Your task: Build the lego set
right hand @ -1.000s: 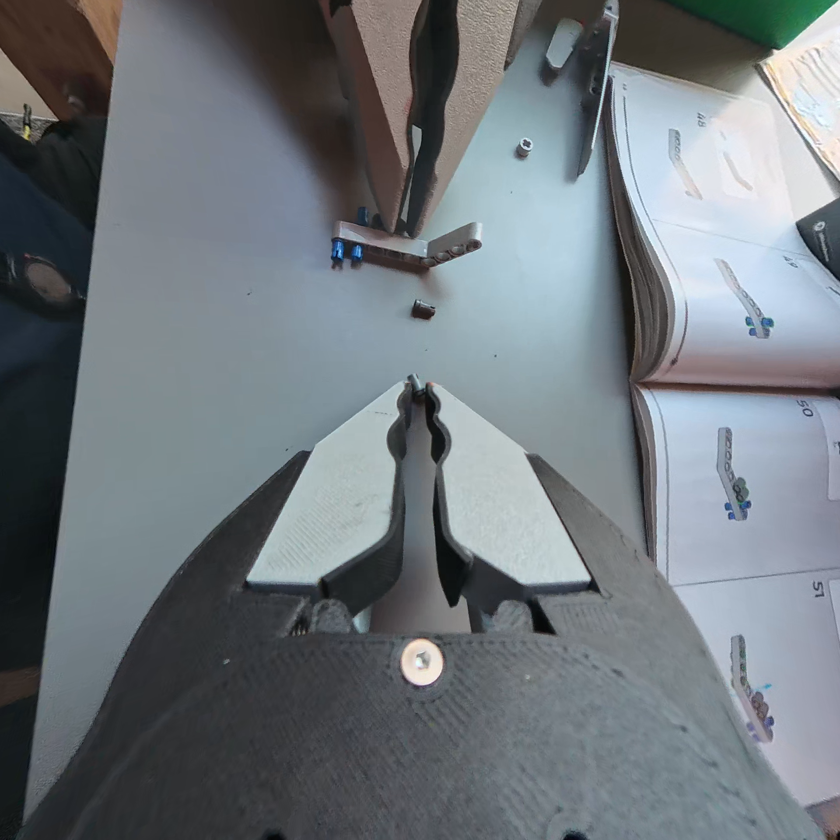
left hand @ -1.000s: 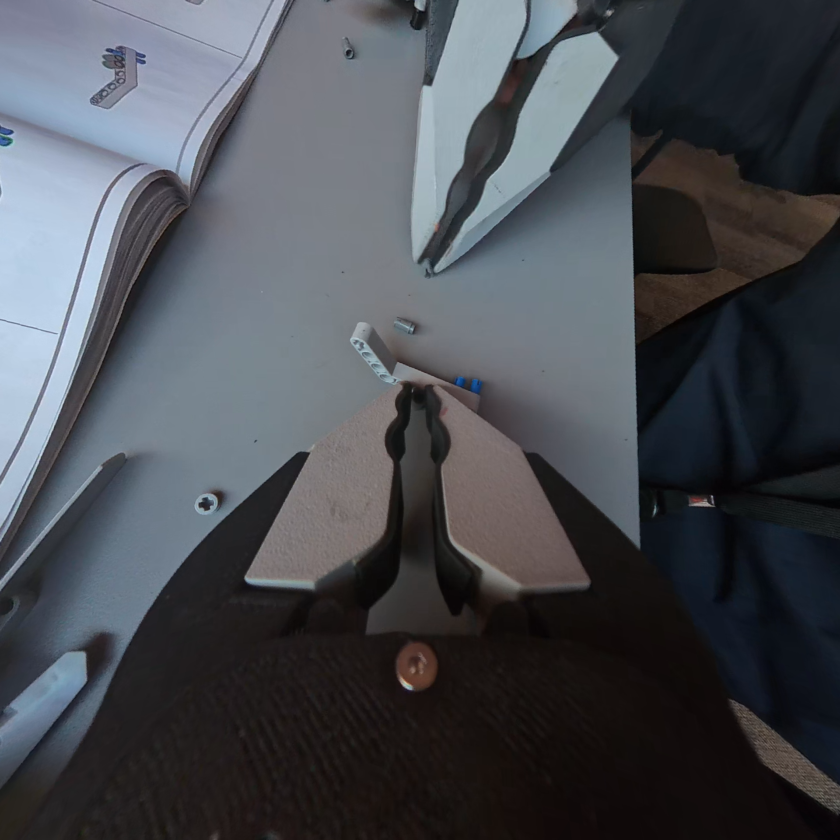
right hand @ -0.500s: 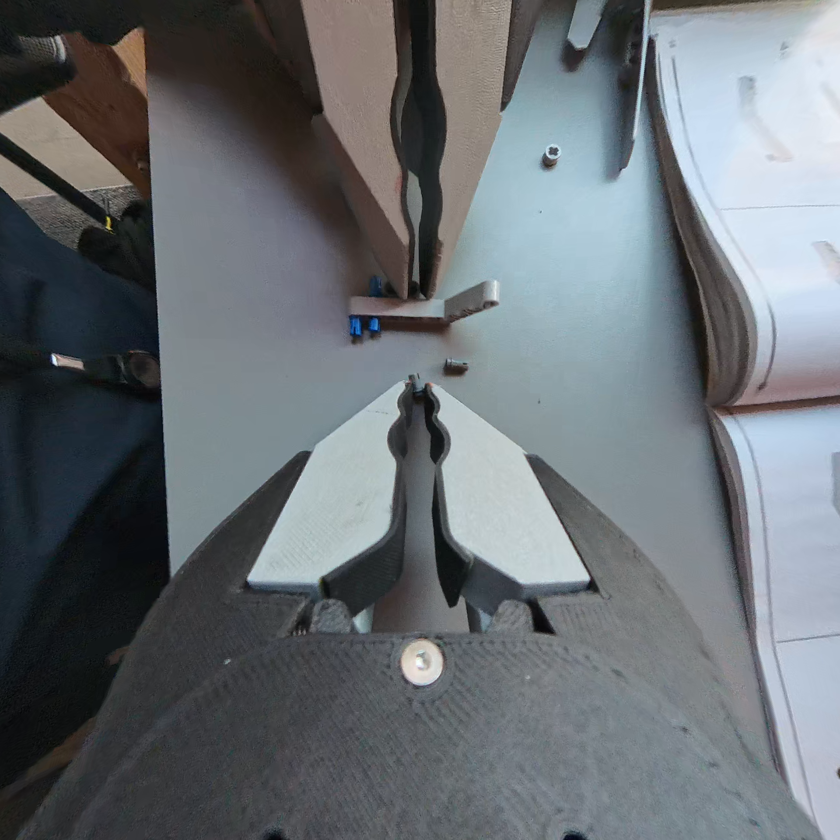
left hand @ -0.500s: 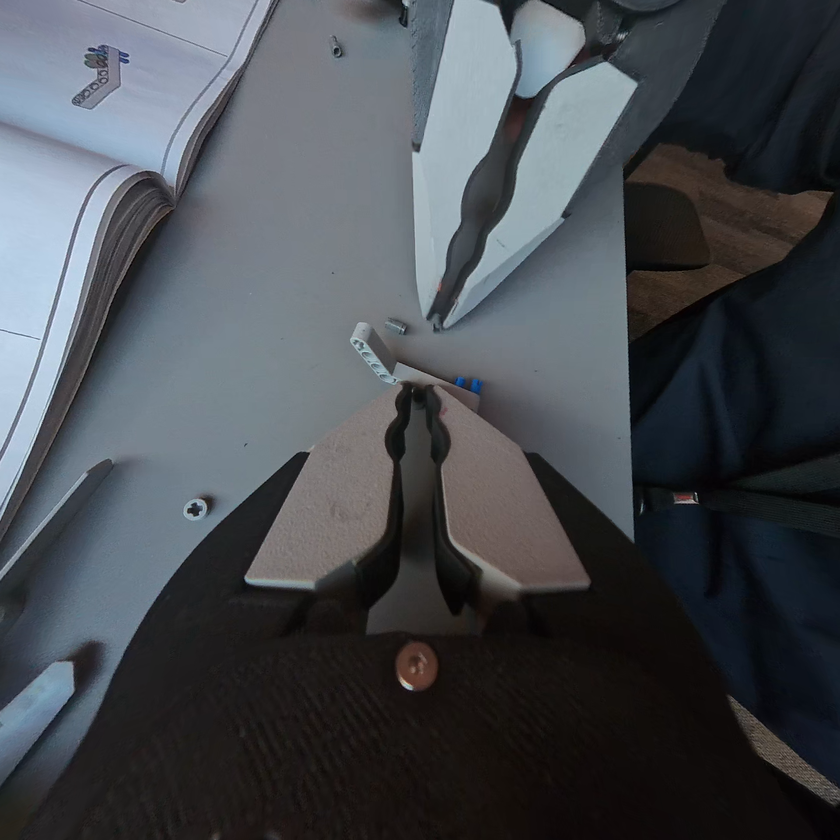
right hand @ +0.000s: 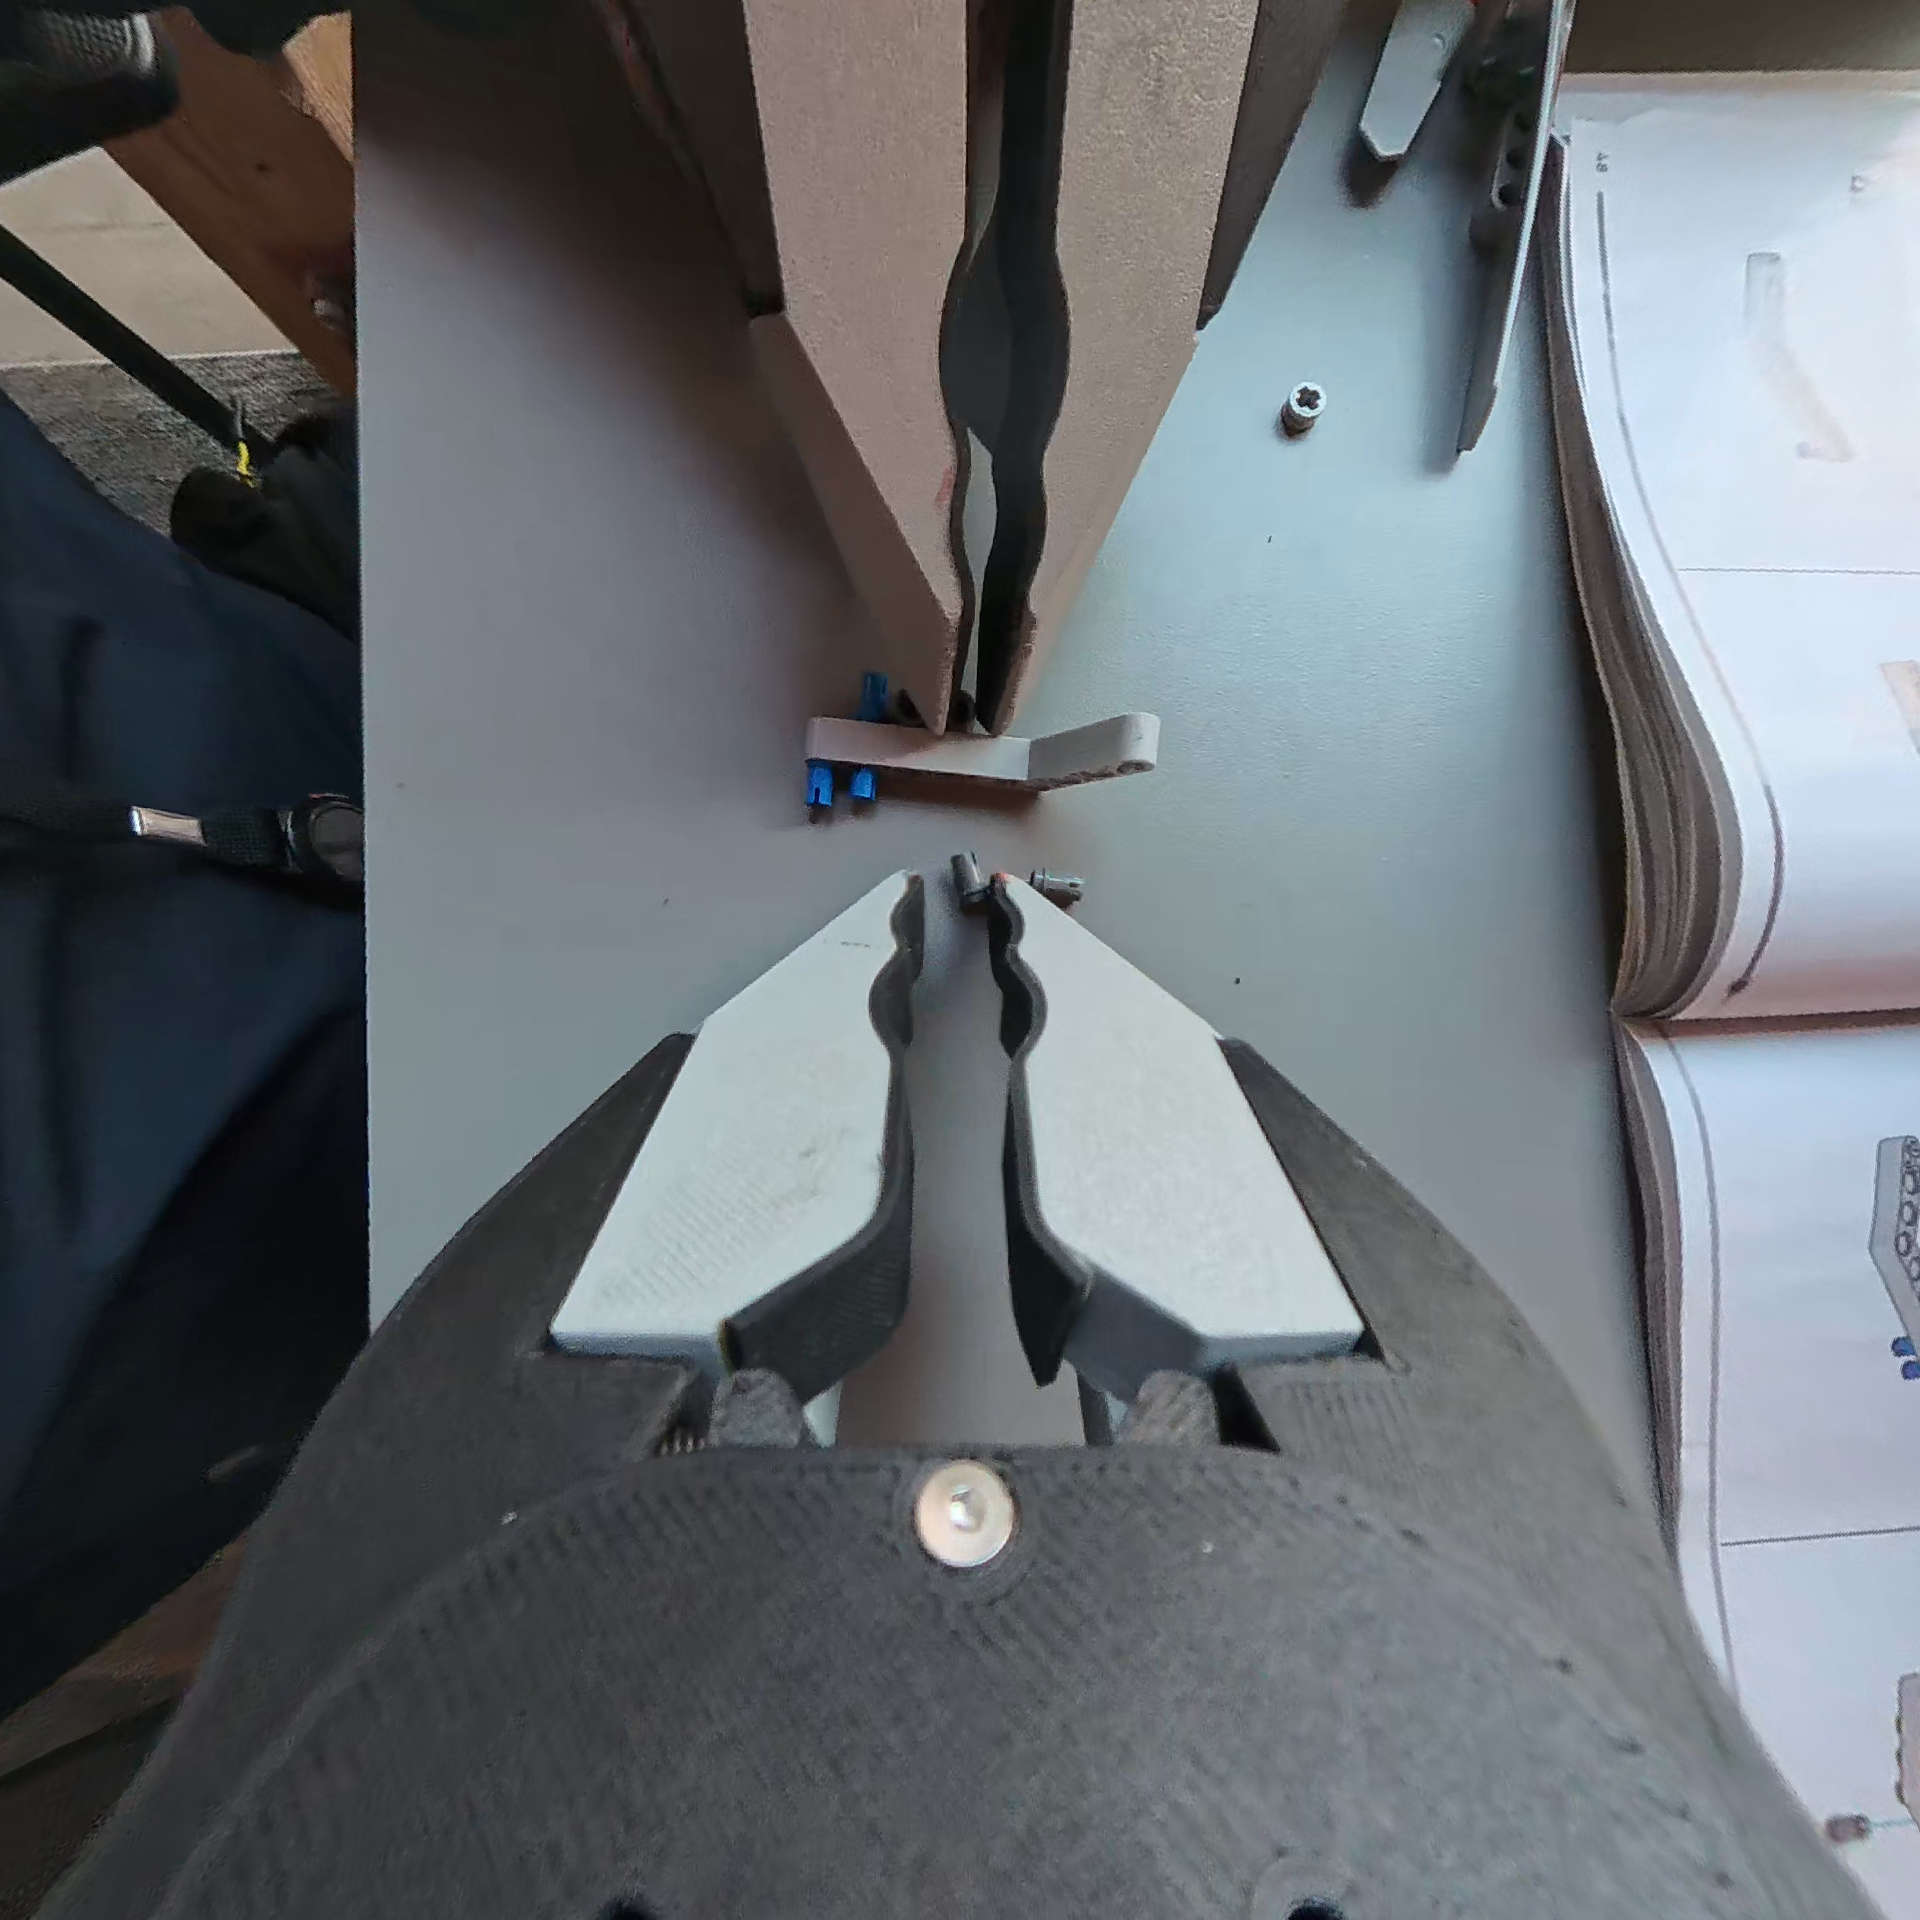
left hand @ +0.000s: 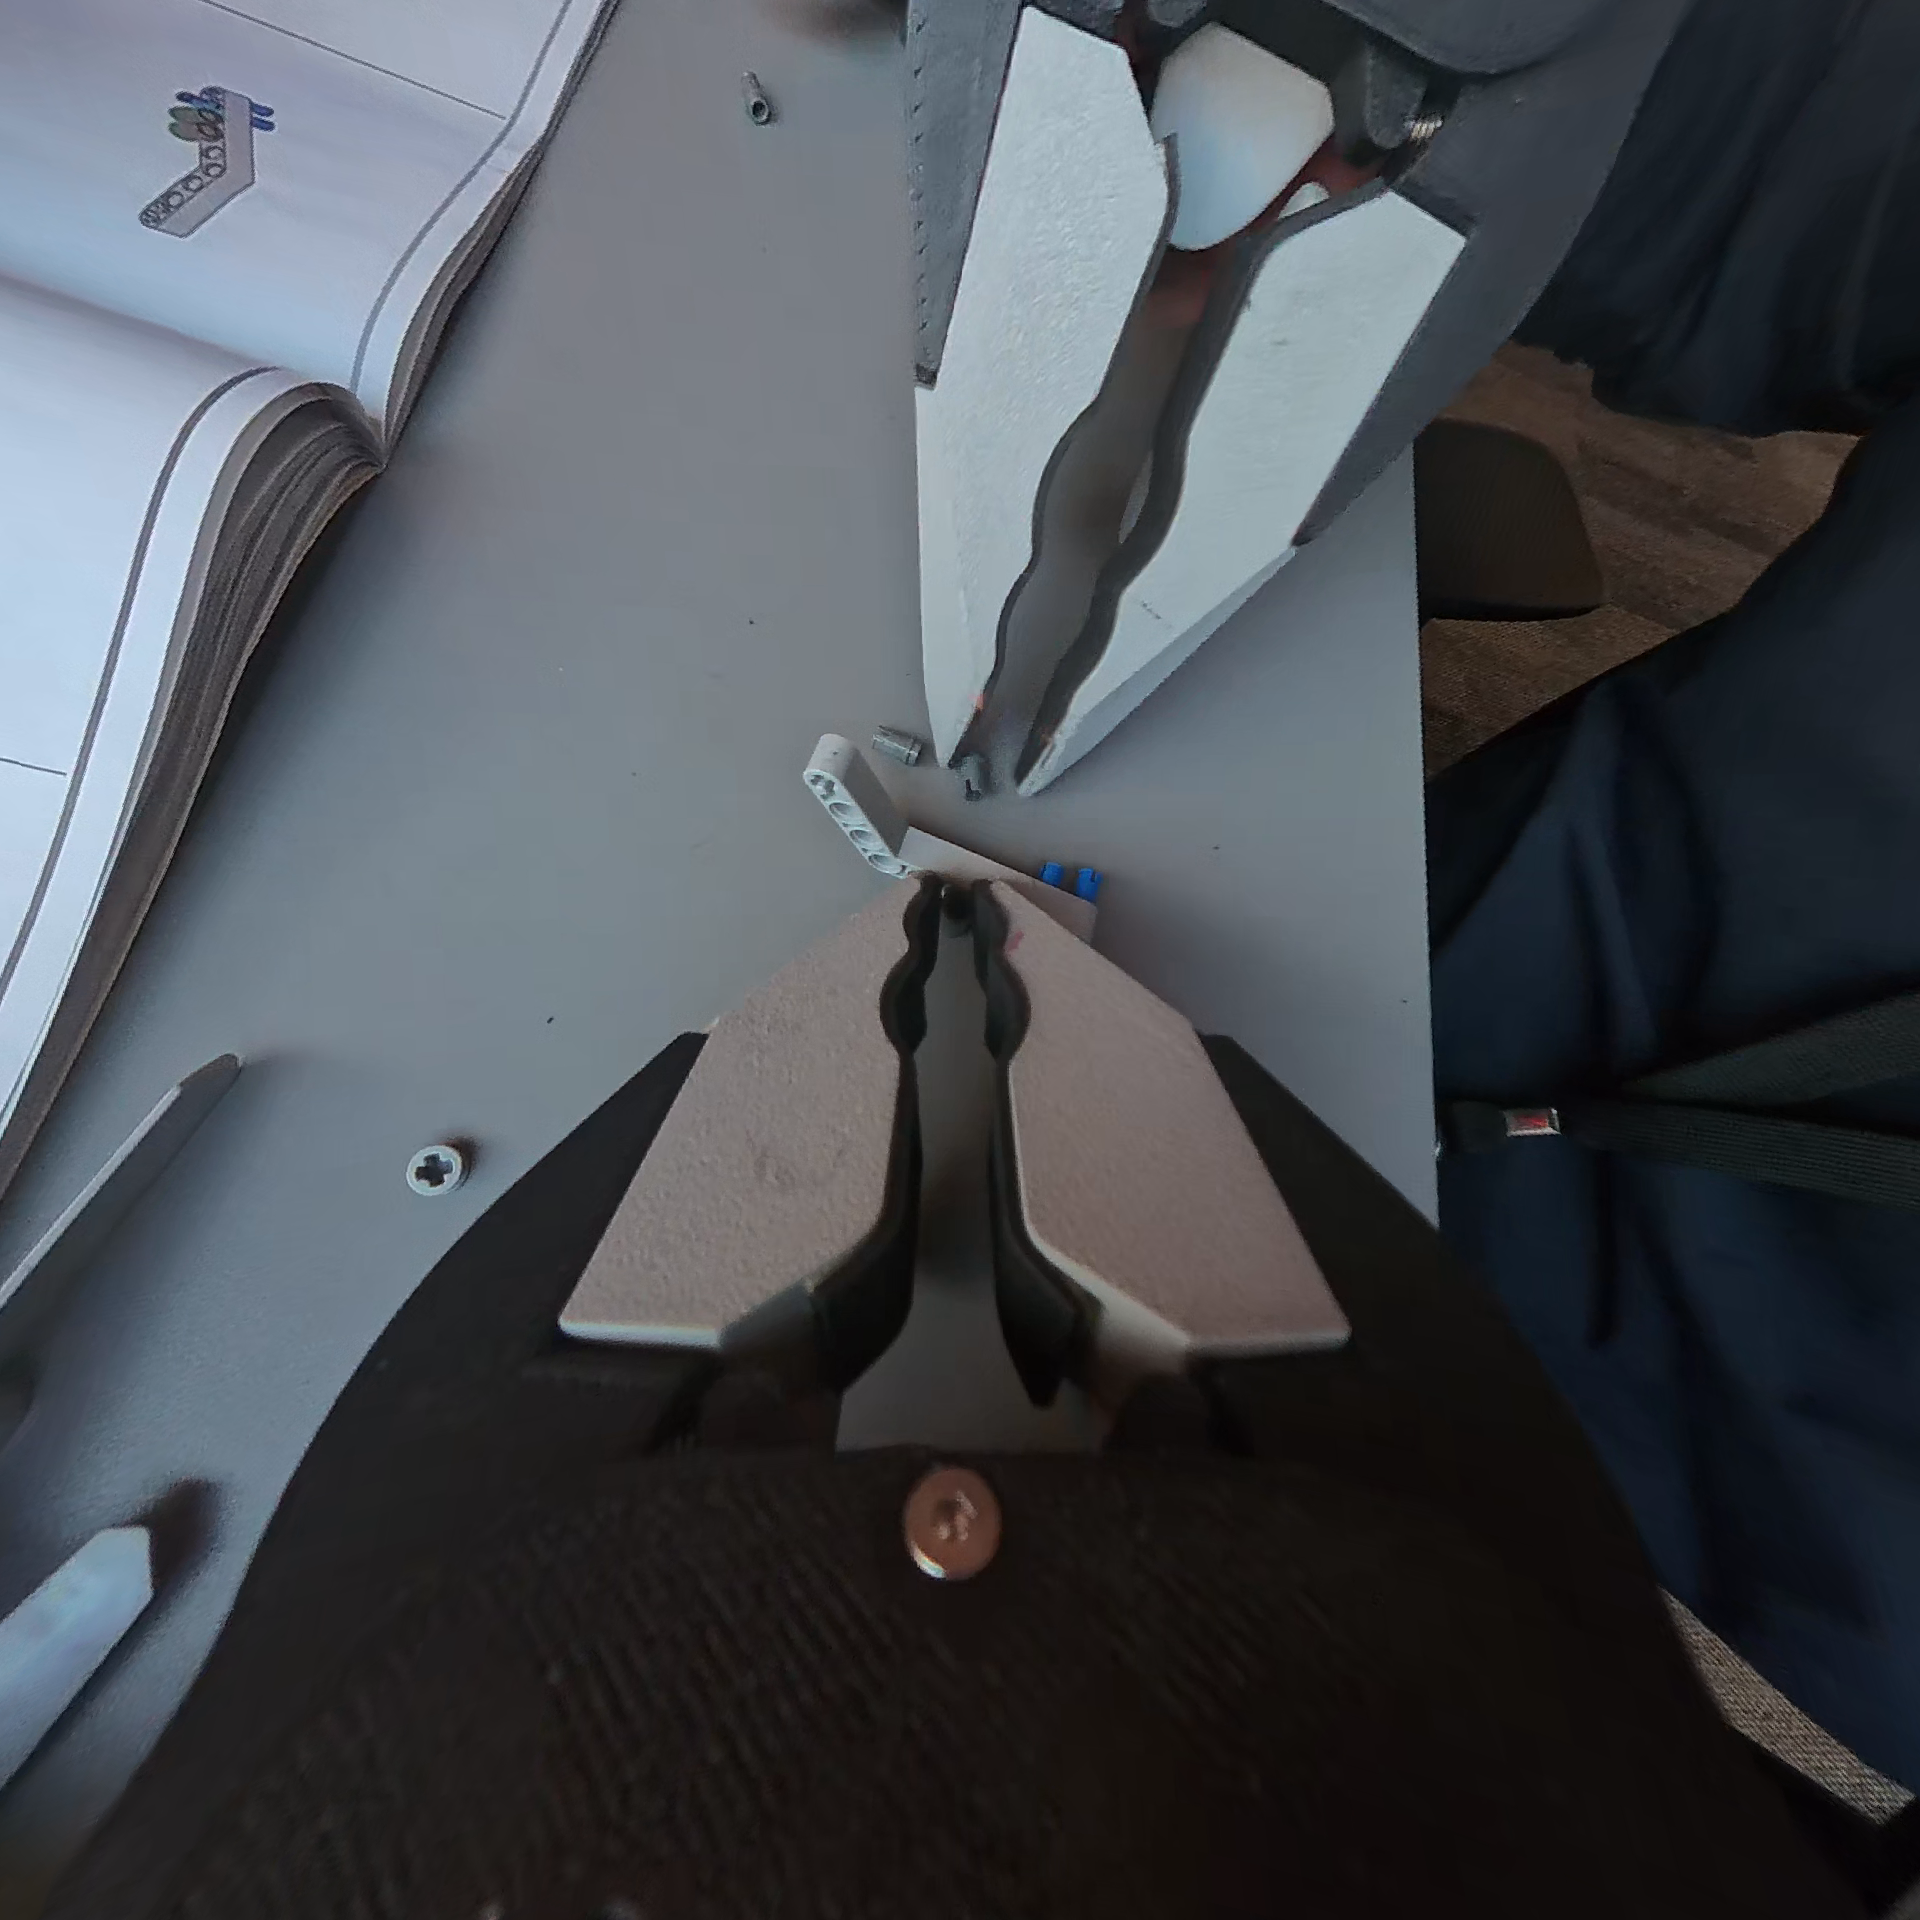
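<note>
A bent light-grey lego beam (left hand: 852, 810) with two blue pins (left hand: 1070, 878) in one end lies on the grey table (left hand: 623, 623). My left gripper (left hand: 951, 891) is shut on the beam's middle; the right wrist view shows it from the far side (right hand: 977, 717), on the beam (right hand: 1091, 748). My right gripper (right hand: 958, 888) faces it just short of the beam, jaws slightly apart. A small black pin (right hand: 971, 883) sits at its right fingertip, no longer pinched. The left wrist view also shows the right gripper (left hand: 994, 774) and the pin (left hand: 971, 777).
A small grey pin (right hand: 1058, 885) lies beside the right fingertips. An open instruction book (right hand: 1766, 623) is at the table's side. A grey cross-hole bush (right hand: 1302, 403) and long grey pieces (right hand: 1496, 208) lie near it. The table edge (left hand: 1421, 935) and a person's dark clothing are close. Only a small space, under 4 cm, lies between the two pairs of fingers. Left tips and right tips are each some 15 cm from the open instruction book (right hand: 1766, 623).
My right gripper moved in toward the beam with the black pin, then its jaws parted and the pin came loose at the tips. My left gripper stayed shut on the beam.
</note>
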The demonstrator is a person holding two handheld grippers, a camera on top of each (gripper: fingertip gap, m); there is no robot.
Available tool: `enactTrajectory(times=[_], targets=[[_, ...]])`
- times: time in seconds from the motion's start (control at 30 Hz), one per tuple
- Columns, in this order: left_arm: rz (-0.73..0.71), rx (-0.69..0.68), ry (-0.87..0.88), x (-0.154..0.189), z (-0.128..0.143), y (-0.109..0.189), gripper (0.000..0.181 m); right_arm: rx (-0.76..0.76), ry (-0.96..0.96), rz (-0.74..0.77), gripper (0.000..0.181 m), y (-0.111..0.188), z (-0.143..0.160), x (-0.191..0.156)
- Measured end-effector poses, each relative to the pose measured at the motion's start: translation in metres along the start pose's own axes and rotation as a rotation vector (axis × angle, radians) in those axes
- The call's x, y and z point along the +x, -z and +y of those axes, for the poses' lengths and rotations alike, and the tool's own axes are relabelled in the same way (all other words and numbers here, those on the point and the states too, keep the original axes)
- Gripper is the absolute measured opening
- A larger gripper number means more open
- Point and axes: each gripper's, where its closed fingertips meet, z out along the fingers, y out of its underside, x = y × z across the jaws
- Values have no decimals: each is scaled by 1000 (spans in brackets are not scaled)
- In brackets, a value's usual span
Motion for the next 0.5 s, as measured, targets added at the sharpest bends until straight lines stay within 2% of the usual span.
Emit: enactTrajectory(times=[0.17,0.37,0.5], targets=[[0,0,0,0,0,0,2,5,37,31,2,1,2,2],[0,0,0,0,0,0,2,26,35,42,1,1,2,2],[1,0,2,0,0,0,2,37,7,18,9,2,3,-1]])
